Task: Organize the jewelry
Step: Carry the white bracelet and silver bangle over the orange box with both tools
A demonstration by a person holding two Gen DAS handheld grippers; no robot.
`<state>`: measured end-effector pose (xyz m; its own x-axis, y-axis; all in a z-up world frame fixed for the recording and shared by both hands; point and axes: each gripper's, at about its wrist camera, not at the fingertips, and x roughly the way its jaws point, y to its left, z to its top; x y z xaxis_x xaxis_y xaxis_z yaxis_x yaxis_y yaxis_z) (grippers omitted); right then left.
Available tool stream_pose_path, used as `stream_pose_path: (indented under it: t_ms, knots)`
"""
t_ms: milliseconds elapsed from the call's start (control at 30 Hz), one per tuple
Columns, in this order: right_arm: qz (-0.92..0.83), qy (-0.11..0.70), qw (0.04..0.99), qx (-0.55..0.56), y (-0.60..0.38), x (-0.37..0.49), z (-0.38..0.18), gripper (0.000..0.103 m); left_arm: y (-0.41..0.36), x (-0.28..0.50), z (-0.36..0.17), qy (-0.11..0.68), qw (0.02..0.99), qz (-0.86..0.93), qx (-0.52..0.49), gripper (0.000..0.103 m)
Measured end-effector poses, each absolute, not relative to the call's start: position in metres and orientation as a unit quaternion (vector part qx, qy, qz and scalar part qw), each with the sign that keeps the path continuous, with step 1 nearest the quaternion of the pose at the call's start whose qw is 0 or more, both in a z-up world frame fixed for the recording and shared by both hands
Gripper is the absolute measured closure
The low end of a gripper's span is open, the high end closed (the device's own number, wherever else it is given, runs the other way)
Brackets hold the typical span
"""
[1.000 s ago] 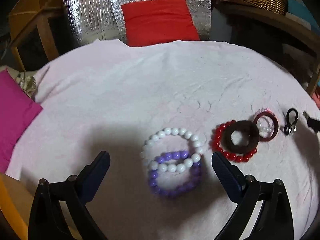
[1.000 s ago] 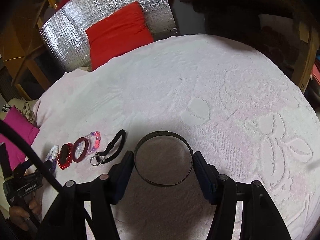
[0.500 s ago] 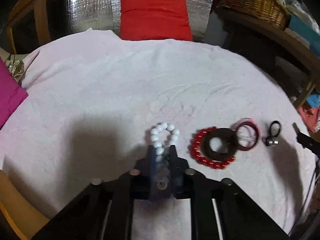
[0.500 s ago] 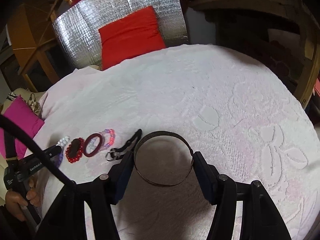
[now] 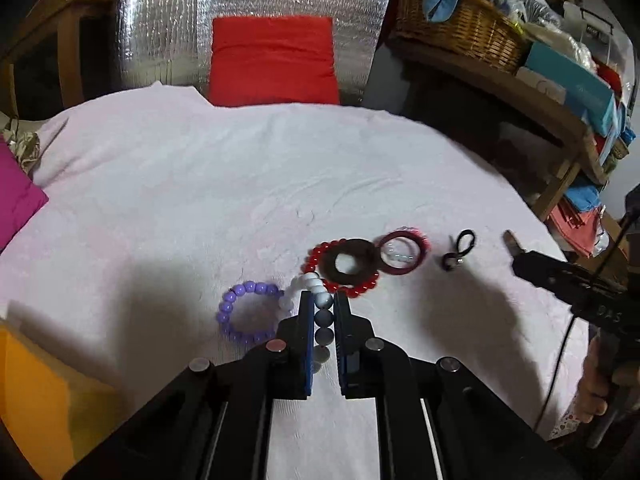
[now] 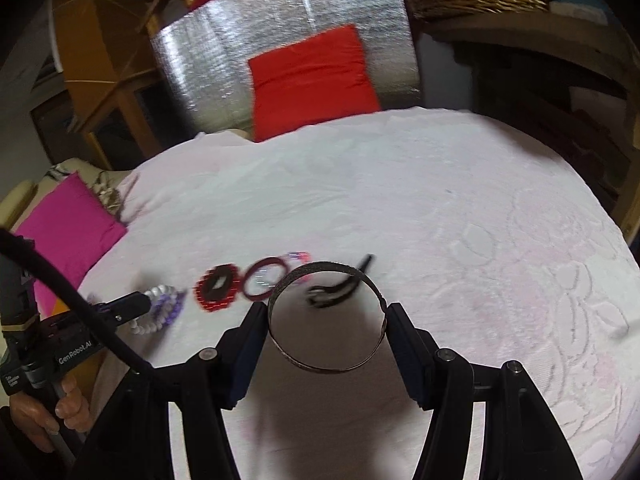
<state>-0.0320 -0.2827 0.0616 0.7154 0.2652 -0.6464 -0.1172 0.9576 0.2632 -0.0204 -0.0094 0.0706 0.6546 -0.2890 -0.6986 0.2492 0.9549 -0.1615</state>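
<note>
Jaws of my left gripper (image 5: 323, 312) pinch the white bead bracelet (image 5: 318, 304); right gripper (image 6: 326, 330) spans the metal bangle (image 6: 326, 320), both lifted for sorting.

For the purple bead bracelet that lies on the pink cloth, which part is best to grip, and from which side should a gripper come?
Grip the purple bead bracelet across its left arc, one finger inside the loop and one outside, coming from above. It lies flat on the pink cloth, so the bead string is the only graspable part. Its right side lies close to the white bead bracelet held in the left gripper.
</note>
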Motion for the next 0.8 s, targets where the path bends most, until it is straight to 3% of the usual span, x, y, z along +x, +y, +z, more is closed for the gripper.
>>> stream_pose_path:
  t_ms: [467,800]
  knots:
    - [0.192,0.339,0.918,0.074,-0.196,-0.056,0.083,0.040,0.064,-0.115,0.154,0.284,0.948,-0.096,-0.103,0.093]
    - [0.338,0.338,0.877,0.046,-0.070,-0.086,0.093,0.040,0.170,-0.204,0.139,0.310,0.943,0.058,-0.104,0.093]
